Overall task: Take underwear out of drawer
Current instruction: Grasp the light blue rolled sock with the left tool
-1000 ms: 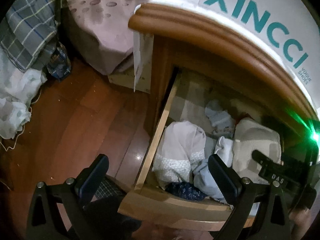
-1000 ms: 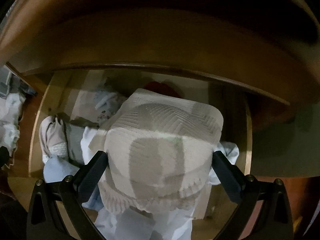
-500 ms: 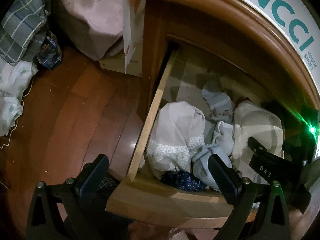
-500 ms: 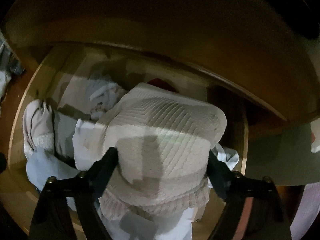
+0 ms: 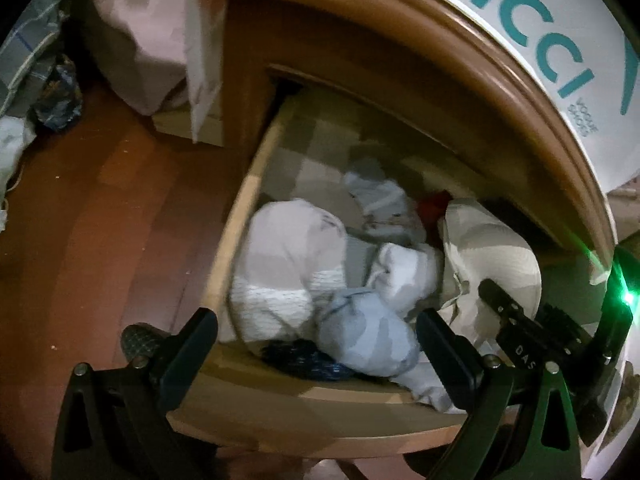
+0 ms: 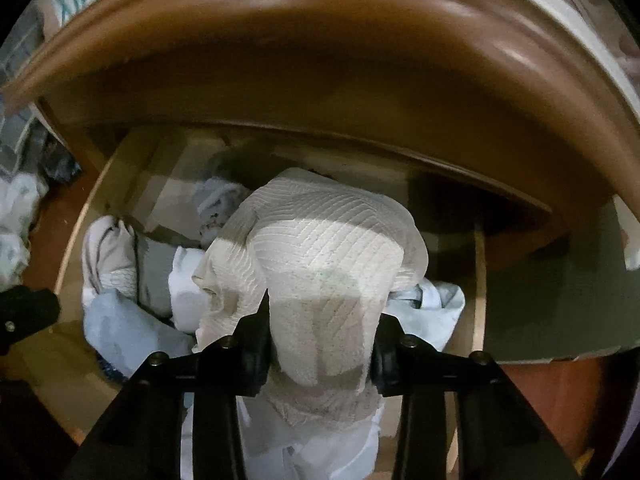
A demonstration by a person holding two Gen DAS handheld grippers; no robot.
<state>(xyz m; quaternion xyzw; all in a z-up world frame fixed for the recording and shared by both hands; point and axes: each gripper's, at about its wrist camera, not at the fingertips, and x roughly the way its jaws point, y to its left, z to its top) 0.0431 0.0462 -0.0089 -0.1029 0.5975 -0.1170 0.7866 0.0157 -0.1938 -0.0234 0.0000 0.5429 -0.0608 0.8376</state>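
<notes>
The wooden drawer (image 5: 236, 248) stands pulled out of the bedside cabinet and holds several bundled garments. A cream ribbed piece of underwear (image 6: 328, 248) lies at its right end, also visible in the left wrist view (image 5: 496, 256). My right gripper (image 6: 322, 344) is closing on that cream piece, its pads pressing the bunched fabric from both sides. In the left wrist view the right gripper (image 5: 508, 312) shows as a black finger against the cream fabric. My left gripper (image 5: 316, 344) hangs open above the drawer's front left, with a pale blue bundle (image 5: 368, 332) and a lilac bundle (image 5: 288, 264) below it.
The cabinet's rounded wooden top (image 5: 460, 52) overhangs the drawer, with a white lettered box (image 5: 560, 40) on it. Red-brown wooden floor (image 5: 100, 208) lies to the left, with a draped bed corner (image 5: 136, 32) and heaped fabric at the far left. A dark blue patterned item (image 5: 304, 360) lies against the drawer front.
My right gripper's jaws went from wide apart to pinching the cream underwear, which is now bunched and raised. The left gripper tilted further down over the drawer.
</notes>
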